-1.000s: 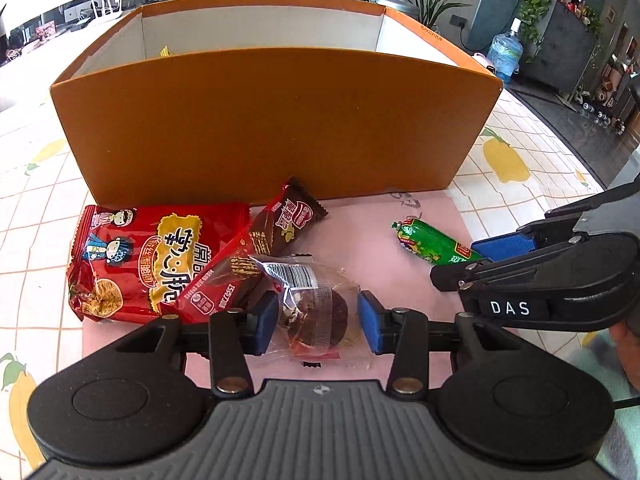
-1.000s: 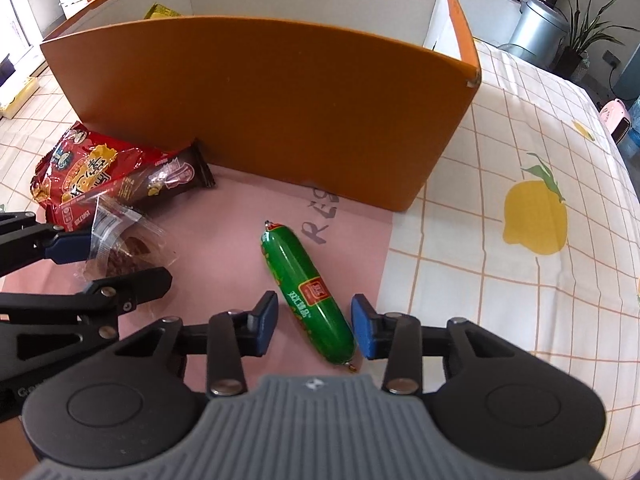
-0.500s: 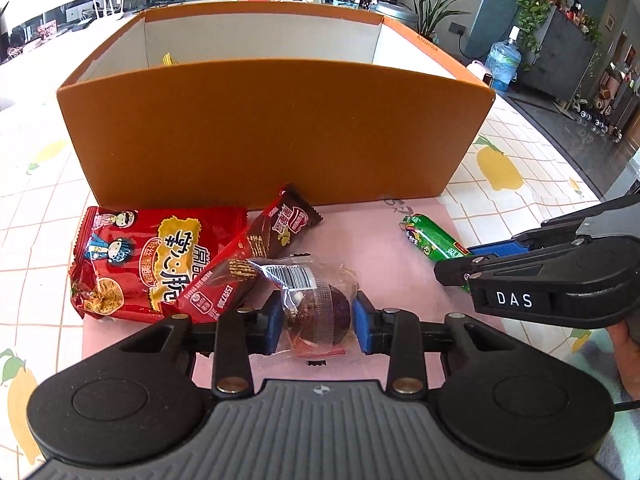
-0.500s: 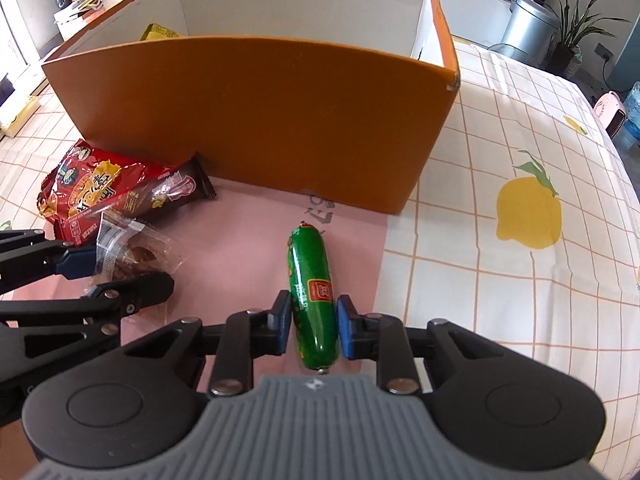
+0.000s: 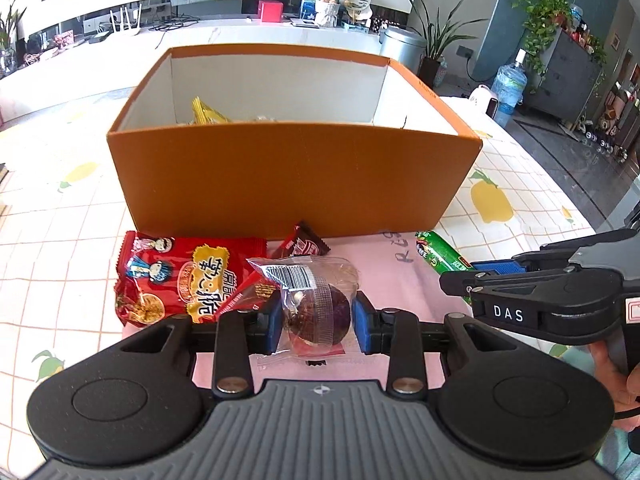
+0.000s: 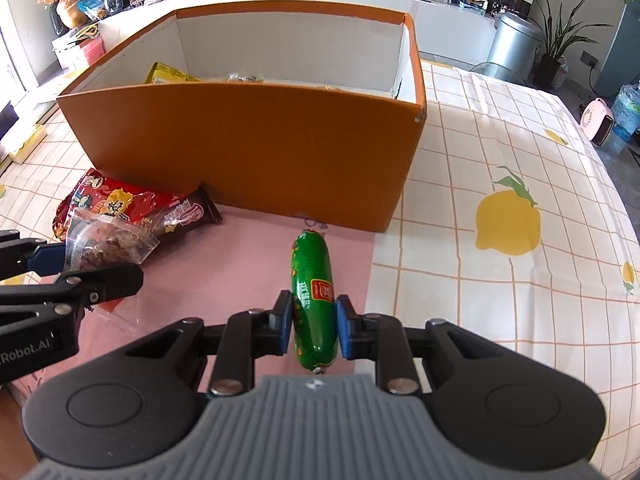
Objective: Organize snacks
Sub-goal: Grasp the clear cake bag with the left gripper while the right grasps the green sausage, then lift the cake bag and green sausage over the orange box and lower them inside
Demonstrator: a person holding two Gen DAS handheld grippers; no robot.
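My left gripper (image 5: pixel 316 316) is shut on a clear-wrapped chocolate cake (image 5: pixel 318 308) and holds it above the pink mat. My right gripper (image 6: pixel 312 322) is shut on a green sausage (image 6: pixel 313 292), lifted off the mat; the sausage also shows in the left wrist view (image 5: pixel 440 254). The orange box (image 5: pixel 296 176) stands ahead with a yellow packet (image 5: pixel 206 112) and other snacks inside. A red noodle snack bag (image 5: pixel 184 276) and a brown wafer bar (image 5: pixel 302 244) lie on the mat in front of the box.
The pink mat (image 6: pixel 248 252) lies on a lemon-print tablecloth (image 6: pixel 508 220). The box's near wall (image 6: pixel 248 156) rises between both grippers and its inside. The left gripper shows at the left of the right wrist view (image 6: pixel 60 276).
Both grippers closed on their snacks, then rose and drew back from the box, so more of its inside shows. The sausage turned in line with the right fingers.
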